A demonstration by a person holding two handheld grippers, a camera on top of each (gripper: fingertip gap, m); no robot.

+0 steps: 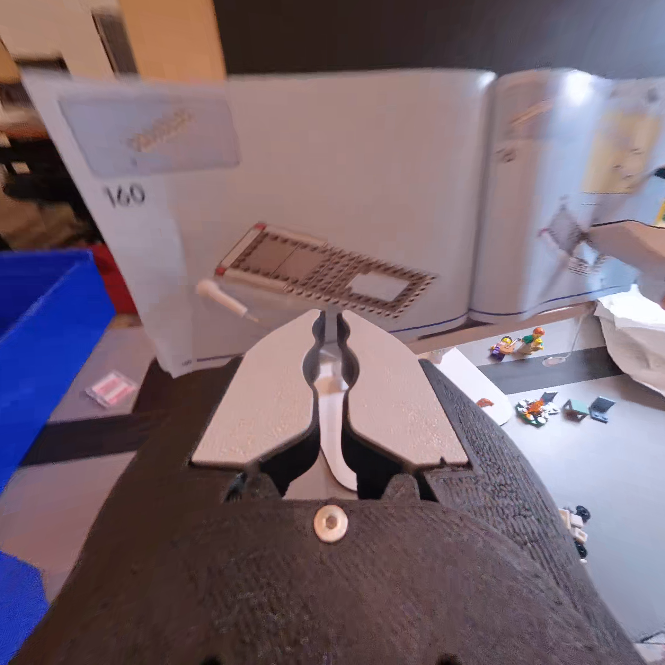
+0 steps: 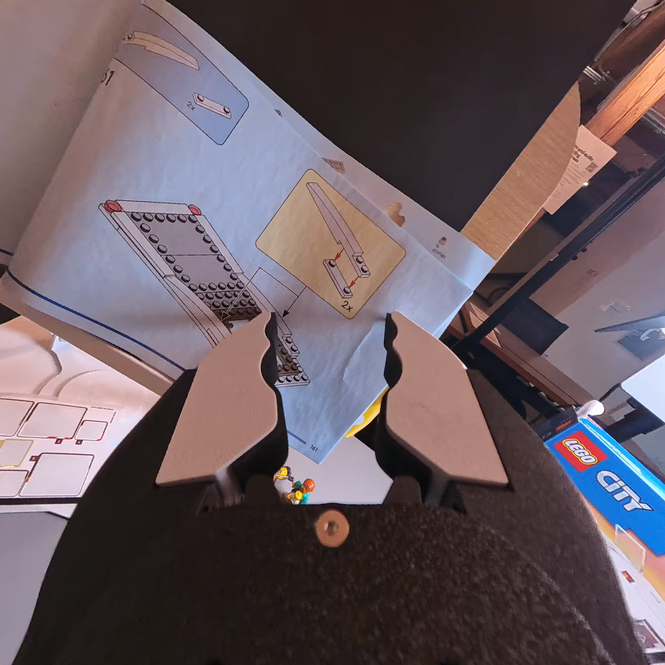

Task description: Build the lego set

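Observation:
My left gripper (image 1: 331, 316) is nearly closed, and its pads press on a thin pale grey piece (image 1: 331, 329) that stands upright between the fingertips. An open instruction booklet (image 1: 324, 162) stands just behind it, showing a drawing of a studded grey plate. The view is blurred. My right gripper (image 2: 331, 318) is wide open and empty. It points at the right-hand page of the booklet (image 2: 216, 172), close to the page's lower part, and does not touch it.
A blue bin (image 1: 43, 324) is at the left. Two minifigures (image 1: 518, 347) and small brick builds (image 1: 561, 410) lie on the grey table, with a white bag (image 1: 633, 342) at the right. A blue toy box (image 2: 611, 478) is right of my right gripper. The grippers' ends are close to 25 cm from one another.

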